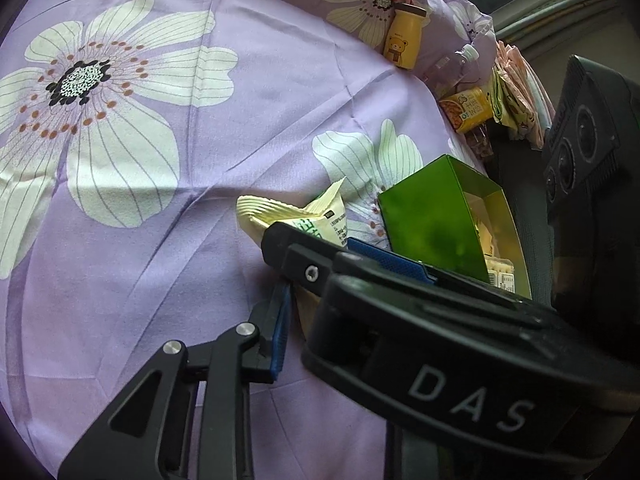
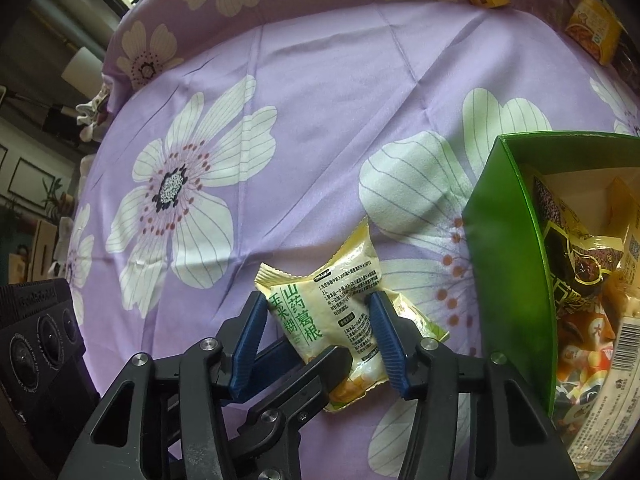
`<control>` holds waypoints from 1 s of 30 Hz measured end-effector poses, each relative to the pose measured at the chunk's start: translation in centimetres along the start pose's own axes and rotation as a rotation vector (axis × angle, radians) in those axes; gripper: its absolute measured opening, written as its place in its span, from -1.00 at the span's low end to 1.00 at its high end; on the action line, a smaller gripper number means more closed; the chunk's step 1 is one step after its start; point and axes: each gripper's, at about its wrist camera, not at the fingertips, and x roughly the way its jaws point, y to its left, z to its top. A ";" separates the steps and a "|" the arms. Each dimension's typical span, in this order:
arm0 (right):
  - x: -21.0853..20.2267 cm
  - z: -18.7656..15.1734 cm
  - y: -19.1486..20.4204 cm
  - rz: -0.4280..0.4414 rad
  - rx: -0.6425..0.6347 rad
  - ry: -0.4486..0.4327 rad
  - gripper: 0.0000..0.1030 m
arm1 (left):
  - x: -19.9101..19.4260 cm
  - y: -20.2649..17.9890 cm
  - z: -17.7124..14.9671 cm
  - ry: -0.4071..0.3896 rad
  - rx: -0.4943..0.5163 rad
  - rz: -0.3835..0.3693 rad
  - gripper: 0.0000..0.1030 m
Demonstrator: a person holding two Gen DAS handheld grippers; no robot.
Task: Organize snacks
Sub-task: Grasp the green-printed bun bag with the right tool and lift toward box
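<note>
A pale yellow snack packet (image 2: 336, 320) with green print lies crumpled on the purple flowered cloth (image 1: 160, 240) that covers the tabletop, just beside the left wall of an open green box (image 2: 504, 240). The box stands on the cloth and already holds a heap of other wrapped snacks (image 2: 584, 280).

The right gripper (image 2: 318, 304) points steeply down over the packet, its blue-padded fingers (image 2: 248, 340) set one on each side of it. The right-hand pad touches the packet's edge and the left-hand pad sits right against the printed side. I cannot tell whether the two are actually squeezing it.

The left gripper (image 1: 298, 312) comes in from the near side, underneath the right one. In the right wrist view its black finger lies across the packet's lower left corner with a blue pad under it, so its fingers look clenched on that edge. In the left wrist view the body of the right gripper crosses in front and hides one of those fingers.

At the far edge of the cloth, well apart from the packet, stand a yellow bottle with a bear picture (image 1: 402, 40), a clear bottle (image 1: 456, 62) lying beside it, and a small orange-yellow carton (image 1: 468, 110)
</note>
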 end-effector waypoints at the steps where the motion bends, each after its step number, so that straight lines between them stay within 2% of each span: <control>1: -0.1 -0.1 0.0 0.005 0.000 -0.001 -0.01 | -0.1 -0.1 0.0 -0.006 0.008 0.004 -0.58; 3: -0.3 -0.3 0.0 0.021 0.004 0.002 -0.23 | -0.5 -0.5 -0.1 -0.031 0.035 0.029 -0.59; 5: -0.6 -0.4 0.1 0.046 0.006 -0.006 -0.27 | -0.8 -0.8 -0.1 -0.047 0.052 0.039 -0.63; 11: -2.4 -0.9 0.7 0.065 0.006 -0.052 -0.32 | -2.6 -2.2 -0.3 -0.093 0.112 0.050 -0.67; 21: -10.4 -2.4 0.4 0.049 0.006 -0.258 -0.32 | -6.2 -8.7 -1.0 -0.198 0.310 0.001 -0.67; 26: -14.3 -3.5 -1.6 0.012 0.056 -0.349 -0.32 | -6.0 -12.6 -1.7 -0.187 0.429 -0.052 -0.66; 30: -16.1 -5.3 -5.0 -0.011 0.161 -0.398 -0.32 | -4.2 -15.1 -3.1 -0.117 0.504 -0.087 -0.66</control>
